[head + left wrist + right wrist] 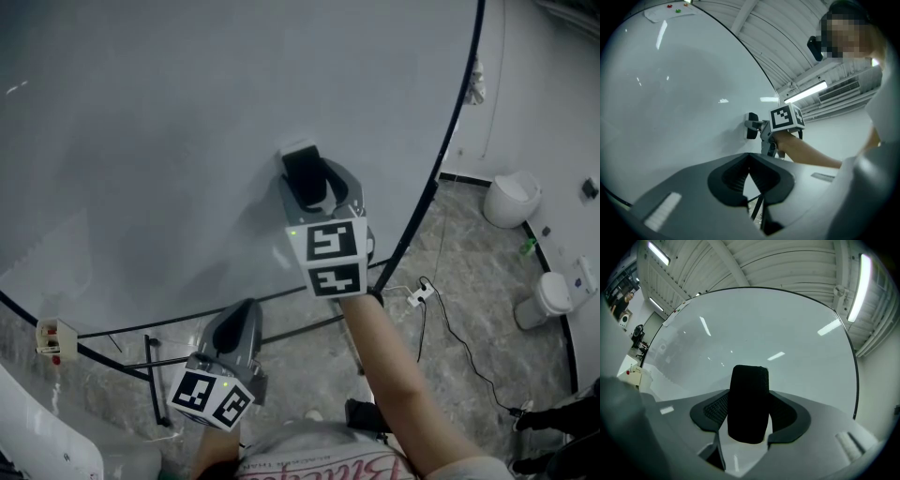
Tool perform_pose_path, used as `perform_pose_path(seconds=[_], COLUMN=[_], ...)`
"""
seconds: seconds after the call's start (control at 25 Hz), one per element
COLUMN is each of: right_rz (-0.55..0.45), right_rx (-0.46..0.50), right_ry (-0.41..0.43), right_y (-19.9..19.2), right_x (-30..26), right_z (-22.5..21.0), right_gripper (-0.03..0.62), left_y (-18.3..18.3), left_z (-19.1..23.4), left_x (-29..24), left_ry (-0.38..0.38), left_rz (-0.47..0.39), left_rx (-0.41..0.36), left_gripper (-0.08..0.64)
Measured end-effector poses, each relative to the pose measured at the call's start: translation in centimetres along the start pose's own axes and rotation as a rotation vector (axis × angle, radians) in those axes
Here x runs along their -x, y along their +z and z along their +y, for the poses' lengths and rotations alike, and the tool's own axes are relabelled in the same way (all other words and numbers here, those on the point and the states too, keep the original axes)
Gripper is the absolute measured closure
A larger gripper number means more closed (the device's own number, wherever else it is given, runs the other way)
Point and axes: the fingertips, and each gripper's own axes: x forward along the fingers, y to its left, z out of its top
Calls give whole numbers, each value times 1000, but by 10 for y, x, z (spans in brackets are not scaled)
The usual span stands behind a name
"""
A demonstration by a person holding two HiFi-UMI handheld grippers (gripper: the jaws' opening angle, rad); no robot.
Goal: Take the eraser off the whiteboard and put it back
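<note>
The right gripper [749, 397] clamps the black felt-faced block eraser [303, 180] between its jaws, flat against the large white whiteboard [187, 112]. Nearer and to the left, the left gripper [750, 159] hangs empty with jaws together, off the board.

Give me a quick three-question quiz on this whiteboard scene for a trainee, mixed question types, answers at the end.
1. Multiple choice: what stands between the jaws of the right gripper? A) a marker B) the black eraser C) nothing
2. True or false: the left gripper grips a cloth.
3. Short answer: which gripper is up at the whiteboard?
Key: 1 B. 2 False: its jaws are together with nothing between them. 3 The right gripper.
</note>
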Motion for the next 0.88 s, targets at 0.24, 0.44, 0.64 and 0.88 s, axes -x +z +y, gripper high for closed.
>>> perform_pose_path(seconds=[0.24,0.44,0.64,0.88], right_rz=[6,-3,-11,-38], right_rx=[8,-12,-20,-19], right_ry=[27,18,19,29], right_y=[-4,-8,-13,-21], right_x=[-3,4,14,45], right_z=[5,4,1,6], right_gripper=[331,316,316,323], left_y=[-1,-3,-4,-3], left_z=[0,-1,-4,-8], left_x=[0,1,-2,-4], left_ry=[2,2,-3,-14], left_rz=[4,6,14,14], left_rx=[2,-2,-2,-5], left_gripper=[561,561,561,561])
